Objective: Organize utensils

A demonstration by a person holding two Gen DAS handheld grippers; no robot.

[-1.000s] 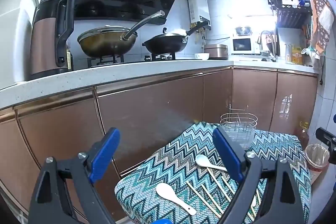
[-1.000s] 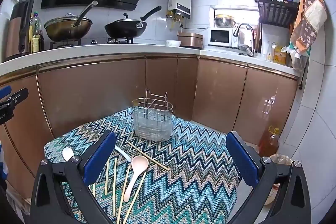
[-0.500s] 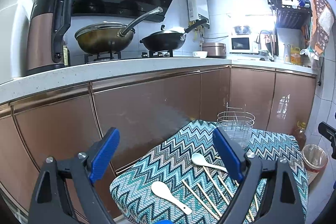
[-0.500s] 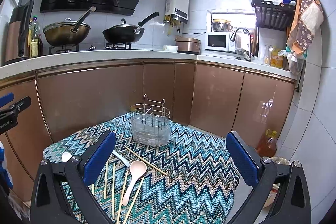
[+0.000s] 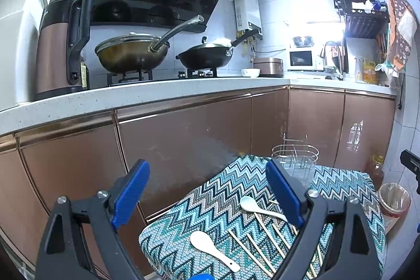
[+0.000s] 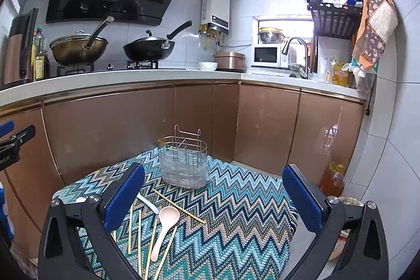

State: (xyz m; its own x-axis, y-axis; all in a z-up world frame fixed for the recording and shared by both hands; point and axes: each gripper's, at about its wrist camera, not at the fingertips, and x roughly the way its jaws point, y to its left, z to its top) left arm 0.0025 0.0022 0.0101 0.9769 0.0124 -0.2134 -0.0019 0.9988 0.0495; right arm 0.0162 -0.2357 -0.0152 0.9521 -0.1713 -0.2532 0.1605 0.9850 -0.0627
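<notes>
the utensils lie loose on a desk covered with a blue zigzag cloth (image 6: 236, 222). a pink spoon (image 6: 164, 228) rests bowl-up toward the cabinets, its handle running toward the camera, with several chopsticks (image 6: 130, 230) lying roughly parallel on either side of it and one more chopstick (image 6: 178, 206) lying slantwise just past its bowl. a white spoon (image 6: 147, 203) sits just to the left of the pink one, partly hidden behind the right gripper's left finger. in the left wrist view two white spoons show: one (image 5: 214, 249) near the front edge of the cloth and another (image 5: 258, 207) farther back, touching the row of chopsticks (image 5: 249, 248) that lie between and beside them.

a wire utensil holder (image 6: 183, 162) stands upright at the far side of the cloth, near the cabinets, well apart from the spoons; nothing can be seen standing in it.

the left gripper (image 5: 207, 190) hangs above the left front corner of the desk, its blue pads spread wide and nothing between them. the right gripper (image 6: 214, 194) hangs over the middle of the cloth, likewise released and holding nothing.

behind the desk run brown cabinets (image 6: 110, 127) under a white counter (image 6: 131, 76), which carries two woks (image 6: 78, 47) on the stove, a bowl (image 6: 208, 66), a rice cooker (image 6: 229, 60) and a microwave (image 6: 266, 55). a bottle of oil (image 6: 332, 179) stands on the floor to the right.
</notes>
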